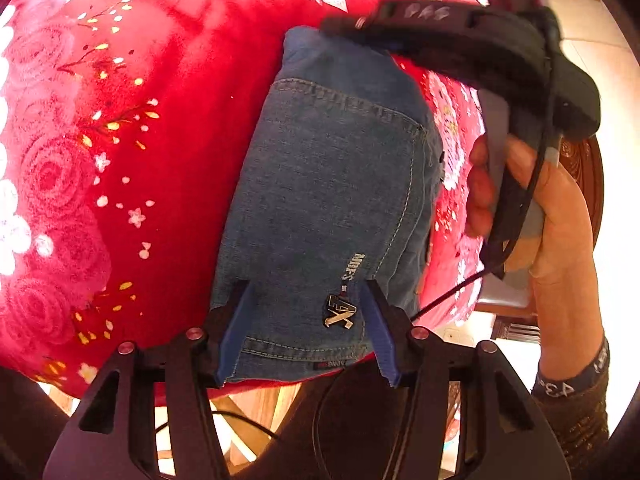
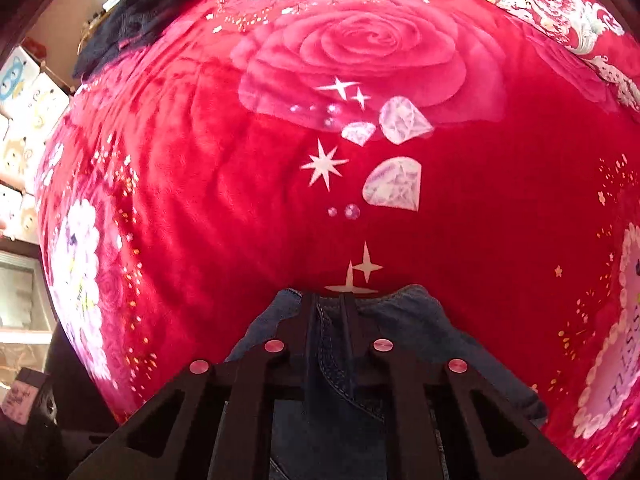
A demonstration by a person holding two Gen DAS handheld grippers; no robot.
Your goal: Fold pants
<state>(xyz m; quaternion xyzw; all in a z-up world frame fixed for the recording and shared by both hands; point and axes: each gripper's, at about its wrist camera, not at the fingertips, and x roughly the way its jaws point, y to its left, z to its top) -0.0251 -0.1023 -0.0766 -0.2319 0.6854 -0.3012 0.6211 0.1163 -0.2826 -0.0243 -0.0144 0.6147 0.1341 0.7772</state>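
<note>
The blue denim pants [image 1: 332, 200] lie folded into a compact bundle on the red floral blanket [image 1: 120, 160], back pocket and metal logo facing up. My left gripper [image 1: 308, 312] is open, its blue-padded fingers [image 1: 236, 332] spread over the near end of the bundle. My right gripper [image 1: 352, 26] reaches in from the right over the far end of the bundle, held by a hand [image 1: 552, 208]. In the right wrist view the right gripper [image 2: 329, 304] has its fingers close together, pinching a ridge of denim [image 2: 400, 320].
The red blanket [image 2: 280, 200] covers the bed all around. A dark garment [image 2: 132, 16] lies at the far left edge of the bed. Boxes [image 2: 24, 120] and shelves stand beyond the left side. A wooden floor and a cable [image 1: 240, 412] show below the left gripper.
</note>
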